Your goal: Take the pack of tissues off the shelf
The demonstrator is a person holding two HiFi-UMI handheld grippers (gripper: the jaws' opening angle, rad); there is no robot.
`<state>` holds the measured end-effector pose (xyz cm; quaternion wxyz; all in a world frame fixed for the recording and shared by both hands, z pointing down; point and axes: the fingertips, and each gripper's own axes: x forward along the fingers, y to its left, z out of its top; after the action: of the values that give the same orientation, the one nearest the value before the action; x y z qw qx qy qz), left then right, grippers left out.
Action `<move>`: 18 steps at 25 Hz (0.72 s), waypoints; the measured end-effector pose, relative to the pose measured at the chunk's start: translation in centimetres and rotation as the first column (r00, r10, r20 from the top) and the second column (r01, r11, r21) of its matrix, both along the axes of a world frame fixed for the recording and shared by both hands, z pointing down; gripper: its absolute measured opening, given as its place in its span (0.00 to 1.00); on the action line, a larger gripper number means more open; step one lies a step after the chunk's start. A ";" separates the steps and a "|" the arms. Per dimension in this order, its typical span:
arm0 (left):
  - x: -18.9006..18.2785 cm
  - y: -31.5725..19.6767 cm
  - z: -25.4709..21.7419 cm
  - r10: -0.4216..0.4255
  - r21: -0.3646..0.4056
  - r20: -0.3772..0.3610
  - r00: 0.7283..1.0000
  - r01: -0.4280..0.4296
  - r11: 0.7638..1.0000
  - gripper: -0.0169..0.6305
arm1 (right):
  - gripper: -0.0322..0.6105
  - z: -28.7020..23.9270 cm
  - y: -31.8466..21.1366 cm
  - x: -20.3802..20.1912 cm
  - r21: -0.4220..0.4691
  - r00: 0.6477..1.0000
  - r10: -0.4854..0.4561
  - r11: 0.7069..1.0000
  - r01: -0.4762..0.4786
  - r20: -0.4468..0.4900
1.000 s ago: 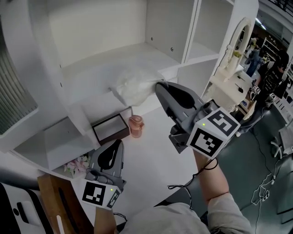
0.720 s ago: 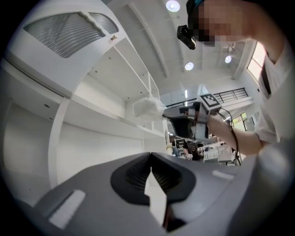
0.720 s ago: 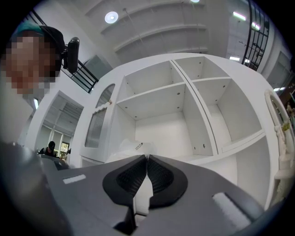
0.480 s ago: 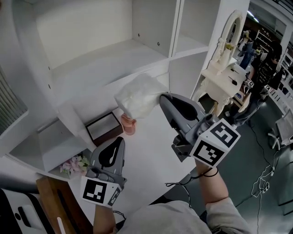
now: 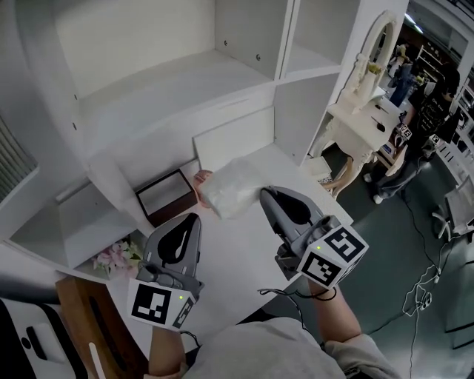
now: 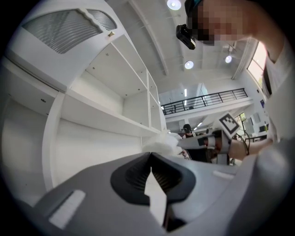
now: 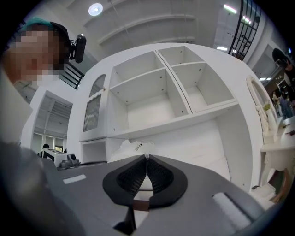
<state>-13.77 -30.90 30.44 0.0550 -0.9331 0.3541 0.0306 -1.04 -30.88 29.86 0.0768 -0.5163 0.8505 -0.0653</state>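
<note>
White desktop (image 5: pixel 231 252) beneath tissue pack (image 5: pixel 233 194) in right gripper (image 5: pixel 264 194), below shelf (image 5: pixel 170 92).

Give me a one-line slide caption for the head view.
Right gripper holds the pack of tissues by its edge over the desk, off the shelf; left gripper shut alongside.

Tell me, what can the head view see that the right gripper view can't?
Only the head view shows the left hand-held gripper, a dark open box, pink flowers and the square-marker cubes on both grippers. Only the right gripper view shows a ceiling light and the camera on the person's head. Both show the white shelf unit and the pack of tissues, now off the shelf and pinched by its edge in the shut right hand-held gripper.
</note>
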 end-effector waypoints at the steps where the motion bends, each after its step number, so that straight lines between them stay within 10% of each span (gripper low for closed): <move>1: 0.0 0.0 0.1 -0.002 -0.002 -0.001 1.000 0.002 1.000 0.03 | 0.06 0.8 0.3 -0.1 -0.013 1.000 0.001 1.000 -0.001 0.002; 18: 0.0 0.1 0.5 -0.015 -0.008 0.002 1.000 0.015 1.000 0.03 | 0.06 2.7 1.1 0.3 -0.044 1.000 0.017 0.999 -0.016 0.011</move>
<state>-13.77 -30.85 30.92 0.0520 -0.9306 0.3612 0.0280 -0.71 -29.79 32.60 0.0709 -0.5244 0.8441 -0.0863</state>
